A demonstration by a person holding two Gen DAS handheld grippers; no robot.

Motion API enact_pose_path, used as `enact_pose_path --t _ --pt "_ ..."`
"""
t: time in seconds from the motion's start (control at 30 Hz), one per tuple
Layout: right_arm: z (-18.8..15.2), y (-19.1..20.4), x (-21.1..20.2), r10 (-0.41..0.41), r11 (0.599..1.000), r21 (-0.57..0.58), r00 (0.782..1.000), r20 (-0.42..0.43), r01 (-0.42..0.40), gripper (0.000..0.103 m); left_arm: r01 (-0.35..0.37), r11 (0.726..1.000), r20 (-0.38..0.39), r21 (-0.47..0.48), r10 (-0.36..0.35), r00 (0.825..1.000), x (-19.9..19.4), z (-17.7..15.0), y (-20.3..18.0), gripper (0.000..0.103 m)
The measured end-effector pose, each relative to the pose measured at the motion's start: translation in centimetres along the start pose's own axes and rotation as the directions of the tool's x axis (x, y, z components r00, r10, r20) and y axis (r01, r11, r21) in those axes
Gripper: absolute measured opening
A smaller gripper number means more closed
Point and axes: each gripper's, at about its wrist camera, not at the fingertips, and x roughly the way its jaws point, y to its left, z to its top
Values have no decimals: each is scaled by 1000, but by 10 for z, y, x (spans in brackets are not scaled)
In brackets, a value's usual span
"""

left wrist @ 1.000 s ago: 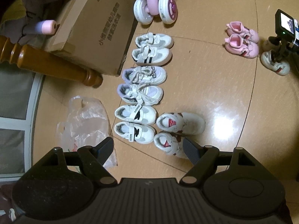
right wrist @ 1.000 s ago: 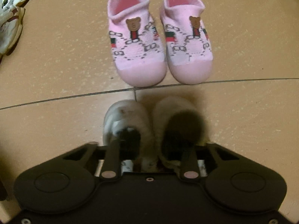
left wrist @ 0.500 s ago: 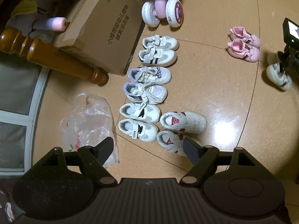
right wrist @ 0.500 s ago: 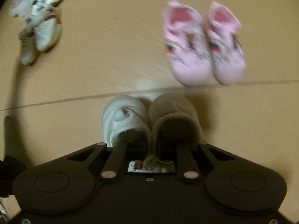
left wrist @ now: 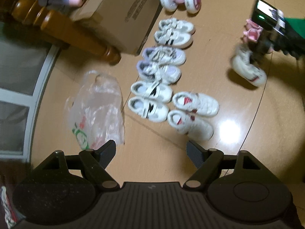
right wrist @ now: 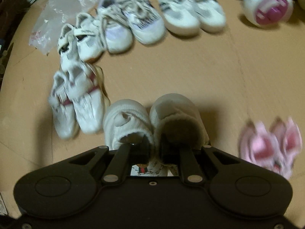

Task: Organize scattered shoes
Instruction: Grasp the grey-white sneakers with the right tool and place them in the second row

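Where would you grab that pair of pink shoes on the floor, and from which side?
Probably by the two inner collar walls, pinched together from above. The pink shoes stand upright, side by side, openings facing up. The right gripper carries the white fleecy pair that way, one of its jaws in each opening. The left gripper is open, holding nothing.
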Motion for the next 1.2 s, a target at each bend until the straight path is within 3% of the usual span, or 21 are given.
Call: enact_pose_path --t 0.27,0.6,0.67,0.77,0.97,1.03,1.2 --pt "61 42 43 -32 998 -48 999 -42 30 11 0 1000 -27 -31 -1 1000 8 -14 13 81" --pt "95 59 79 -66 997 -40 996 -59 64 12 15 1000 -52 -3 -15 999 18 -12 10 81" --pt "99 60 81 -83 996 -38 995 -48 81 20 17 1000 -61 2 -17 998 21 -12 10 81" --pt "97 55 75 -64 998 -9 997 -32 64 36 23 1000 -74 12 -22 997 27 -12 8 81" --pt "88 36 41 18 999 31 1000 12 -19 40 19 1000 -70 24 -17 997 27 -5 6 81" --pt "80 19 13 48 998 28 998 48 -50 46 17 1000 -58 26 -16 998 25 -2 5 81" --pt "56 -34 -35 16 999 45 995 102 -20 49 9 1000 -34 28 -8 999 19 4 2 81"
